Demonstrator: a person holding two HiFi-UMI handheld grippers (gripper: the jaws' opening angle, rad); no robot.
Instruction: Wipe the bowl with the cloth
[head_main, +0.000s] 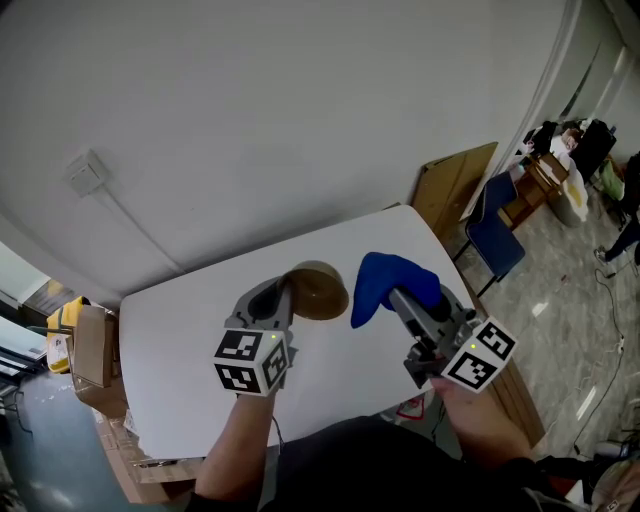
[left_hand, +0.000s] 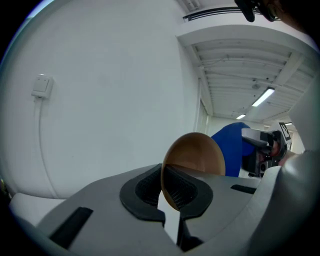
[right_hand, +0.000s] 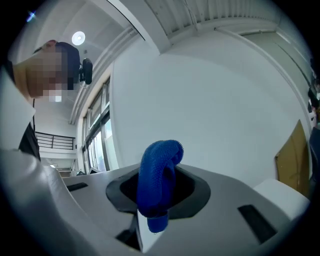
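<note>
Both things picked up; wiping seemingly not yet begun.
Left tongs (left_hand: 165, 189) pinch the bowl (left_hand: 197, 156) by its rim over the desk (head_main: 180, 330); right tongs (right_hand: 156, 202) pinch the blue cloth (right_hand: 157, 167), just beside the bowl, contact unclear.

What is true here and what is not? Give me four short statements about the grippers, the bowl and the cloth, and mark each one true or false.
1. The left gripper is shut on the rim of the brown bowl. True.
2. The right gripper is empty. False: it is shut on the blue cloth.
3. In the head view the cloth is to the right of the bowl. True.
4. The bowl stands upright with its opening facing up. False: it is held by its rim, tipped on edge.
</note>
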